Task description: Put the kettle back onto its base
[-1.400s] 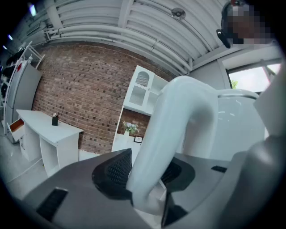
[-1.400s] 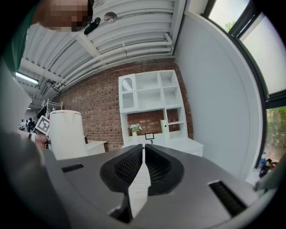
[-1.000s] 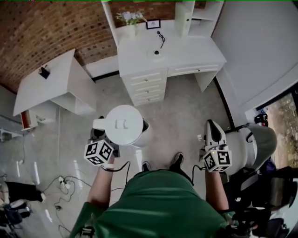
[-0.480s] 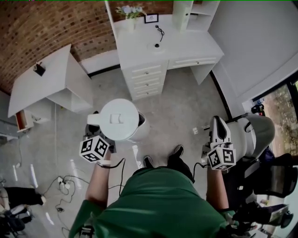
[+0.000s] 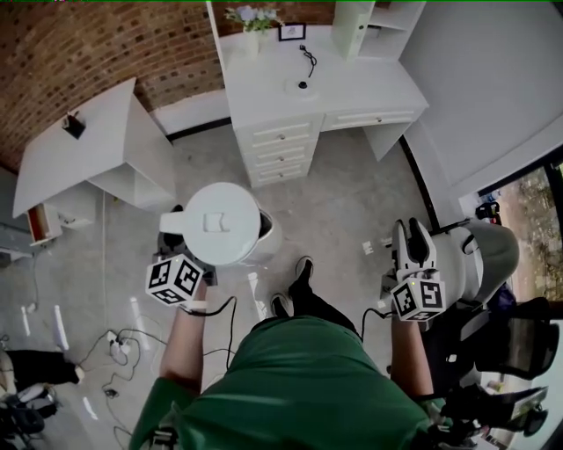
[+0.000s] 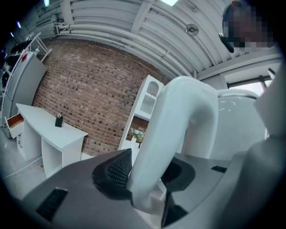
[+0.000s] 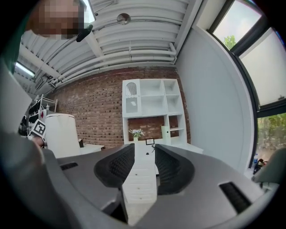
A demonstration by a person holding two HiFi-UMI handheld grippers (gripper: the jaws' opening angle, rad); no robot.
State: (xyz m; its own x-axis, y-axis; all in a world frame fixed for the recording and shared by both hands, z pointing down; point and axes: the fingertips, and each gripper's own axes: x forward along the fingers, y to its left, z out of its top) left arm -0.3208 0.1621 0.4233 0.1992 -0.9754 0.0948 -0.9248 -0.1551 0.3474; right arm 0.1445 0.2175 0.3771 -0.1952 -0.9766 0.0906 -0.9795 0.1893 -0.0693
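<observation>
A white kettle [image 5: 220, 224] with a round lid hangs over the floor in front of me, carried level. My left gripper [image 5: 188, 255] is shut on the kettle's curved white handle [image 6: 178, 120], and the pads [image 6: 117, 169] press on it from both sides. The kettle base [image 5: 302, 87], a small round disc with a dark cord, sits on the white desk [image 5: 352, 92] ahead. My right gripper [image 5: 413, 235] is held out at the right, apart from the kettle. Its jaws are opening, with nothing between the pads [image 7: 117, 166]. The kettle [image 7: 60, 134] also shows at the left of the right gripper view.
The desk has a stack of drawers [image 5: 281, 149], a vase of flowers [image 5: 252, 18] and a small picture frame [image 5: 291, 32]. A white side table [image 5: 79, 145] stands at the left by the brick wall. Cables [image 5: 123, 343] lie on the floor. A grey chair [image 5: 479, 264] is at my right.
I have stepped toward the desk, one foot now forward. Both grippers and the kettle have moved along with me. The right gripper's fingers, shut before, now stand apart.
</observation>
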